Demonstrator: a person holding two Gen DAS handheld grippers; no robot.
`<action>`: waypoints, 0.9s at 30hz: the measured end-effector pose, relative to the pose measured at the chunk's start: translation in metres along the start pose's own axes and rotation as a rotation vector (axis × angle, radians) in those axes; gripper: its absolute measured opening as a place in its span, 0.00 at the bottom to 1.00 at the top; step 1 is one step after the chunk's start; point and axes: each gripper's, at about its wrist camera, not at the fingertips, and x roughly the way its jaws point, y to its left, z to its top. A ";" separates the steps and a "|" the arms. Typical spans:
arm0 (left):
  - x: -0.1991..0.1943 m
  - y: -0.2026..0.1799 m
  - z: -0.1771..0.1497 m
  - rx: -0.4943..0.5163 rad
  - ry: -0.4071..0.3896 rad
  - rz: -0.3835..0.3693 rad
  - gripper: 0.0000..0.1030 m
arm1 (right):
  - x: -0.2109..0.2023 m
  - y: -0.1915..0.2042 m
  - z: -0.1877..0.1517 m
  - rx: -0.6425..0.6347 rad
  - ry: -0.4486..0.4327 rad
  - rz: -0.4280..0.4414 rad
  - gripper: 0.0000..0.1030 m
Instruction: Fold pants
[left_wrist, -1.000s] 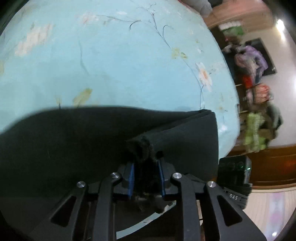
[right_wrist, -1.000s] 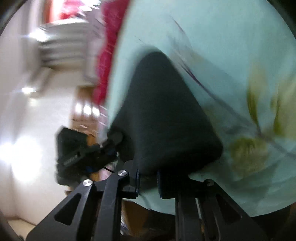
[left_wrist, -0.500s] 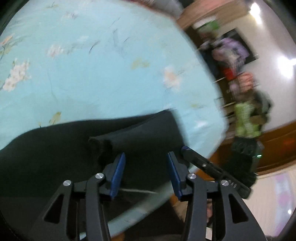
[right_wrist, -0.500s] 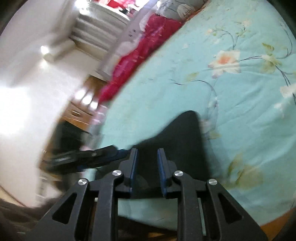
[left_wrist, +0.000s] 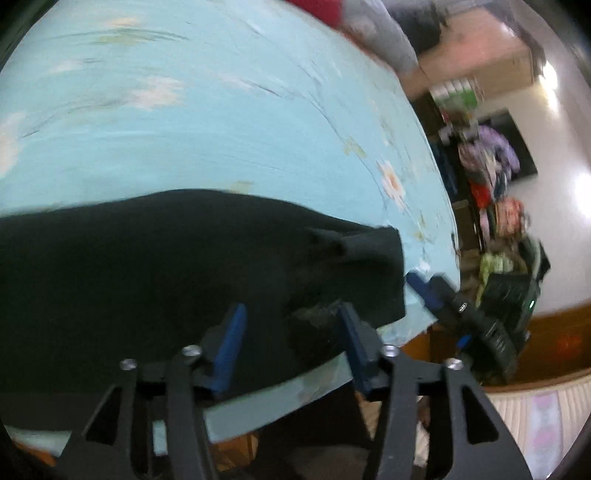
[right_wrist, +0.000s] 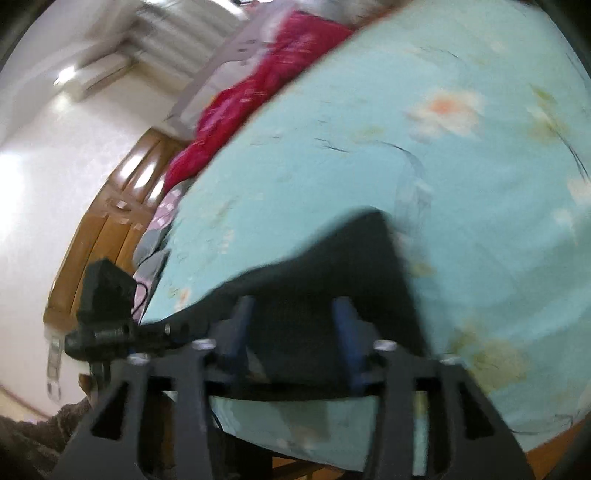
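Black pants (left_wrist: 155, 266) lie folded on the light blue flowered bedsheet (left_wrist: 207, 140), close to the bed's near edge. My left gripper (left_wrist: 291, 328) hovers over the pants' near right corner. Its jaws are opening, and a small bunch of cloth lies between the blue pads (left_wrist: 231, 336) without being pinched. In the right wrist view the same pants (right_wrist: 340, 273) end in a corner toward the bed's middle. My right gripper (right_wrist: 291, 325) is above their near edge. Its jaws are opening too, with cloth under the gap and no pad pressing. Each gripper shows in the other's view: right gripper (left_wrist: 439, 295), left gripper (right_wrist: 107, 314).
A red blanket (right_wrist: 266, 85) lies bunched at the bed's far side. A wooden cabinet (right_wrist: 122, 206) stands to the left. Piled clothes (left_wrist: 491, 162) sit on shelves to the right. The bed's near edge (left_wrist: 280, 402) runs just below the grippers.
Both grippers were shut on the pants' edge and have opened and let go. Both have pulled back and risen, and the pants now lie on the sheet.
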 end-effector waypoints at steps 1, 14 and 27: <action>-0.026 0.024 -0.011 -0.049 -0.040 0.001 0.55 | 0.006 0.017 0.004 -0.046 0.016 0.008 0.59; -0.125 0.230 -0.127 -0.721 -0.279 -0.218 0.60 | 0.247 0.254 -0.021 -0.685 0.632 0.040 0.59; -0.101 0.249 -0.104 -0.717 -0.313 -0.201 0.20 | 0.366 0.348 -0.115 -1.193 0.907 -0.106 0.56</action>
